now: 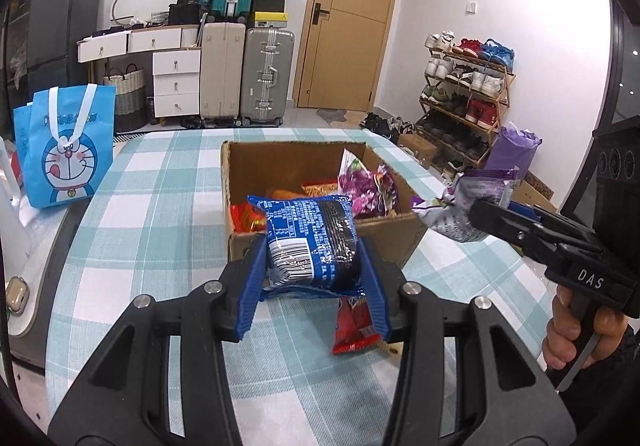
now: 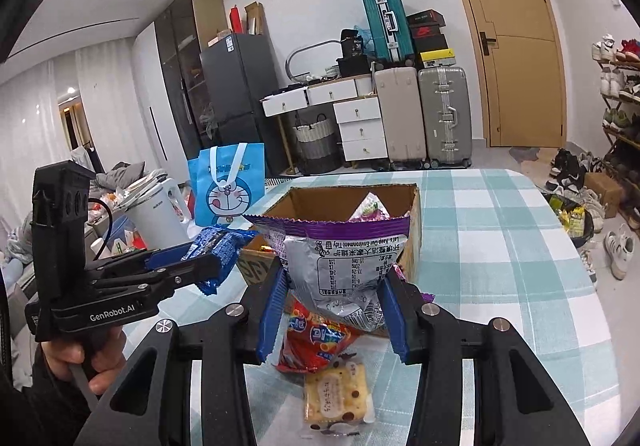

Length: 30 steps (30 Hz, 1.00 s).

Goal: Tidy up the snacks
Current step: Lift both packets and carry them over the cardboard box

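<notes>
Left wrist view, left tool [image 1: 314, 278] angled down, clamping blue packet [image 1: 310, 242] above table [image 1: 160, 206]

Blue packet [image 1: 310, 242] with white print; purple-and-silver packet [image 2: 340, 266]; red packet [image 2: 316, 342] and pale yellow speckled packet [image 2: 338, 394] on a teal-and-white checked tablecloth [image 1: 168, 206]; brown cardboard box [image 1: 256, 166]; blue cartoon-cat bag [image 1: 66, 142].

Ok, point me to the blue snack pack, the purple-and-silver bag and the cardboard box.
blue snack pack [image 1: 310, 246], left wrist view, on its barcode side.
purple-and-silver bag [image 2: 340, 258], right wrist view, on the printed silver panel.
cardboard box [image 1: 288, 162], left wrist view, on the inner back wall.
</notes>
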{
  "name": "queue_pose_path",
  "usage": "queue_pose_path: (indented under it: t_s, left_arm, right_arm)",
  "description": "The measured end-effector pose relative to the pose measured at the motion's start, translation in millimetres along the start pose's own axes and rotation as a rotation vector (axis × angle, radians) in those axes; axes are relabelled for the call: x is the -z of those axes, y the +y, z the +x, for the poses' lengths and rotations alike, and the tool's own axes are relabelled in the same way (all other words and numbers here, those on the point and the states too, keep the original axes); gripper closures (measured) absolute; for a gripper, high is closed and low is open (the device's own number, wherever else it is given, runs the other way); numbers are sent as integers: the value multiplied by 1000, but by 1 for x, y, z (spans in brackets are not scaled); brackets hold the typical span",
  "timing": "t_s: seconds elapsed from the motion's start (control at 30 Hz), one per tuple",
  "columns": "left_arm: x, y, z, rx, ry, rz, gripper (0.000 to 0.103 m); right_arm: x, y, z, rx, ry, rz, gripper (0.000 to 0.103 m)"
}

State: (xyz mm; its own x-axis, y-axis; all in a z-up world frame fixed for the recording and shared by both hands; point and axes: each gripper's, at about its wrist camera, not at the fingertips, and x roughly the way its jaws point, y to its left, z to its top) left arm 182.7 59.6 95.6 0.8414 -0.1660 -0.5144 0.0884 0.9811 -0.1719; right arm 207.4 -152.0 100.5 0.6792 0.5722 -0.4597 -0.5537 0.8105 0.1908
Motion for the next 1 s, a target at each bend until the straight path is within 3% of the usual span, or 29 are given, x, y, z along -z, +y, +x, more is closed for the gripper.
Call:
queue_pose_path:
  t_s: [0.5, 1.0]
  left_arm:
    - [-34, 7, 23, -80, -33, -5, 61]
    - [-48, 13, 74, -159, -1, -6, 61]
  right_arm:
    - [-25, 2, 27, -12, -7, 4, 58]
    - [-35, -13, 53, -31, 20, 44, 58]
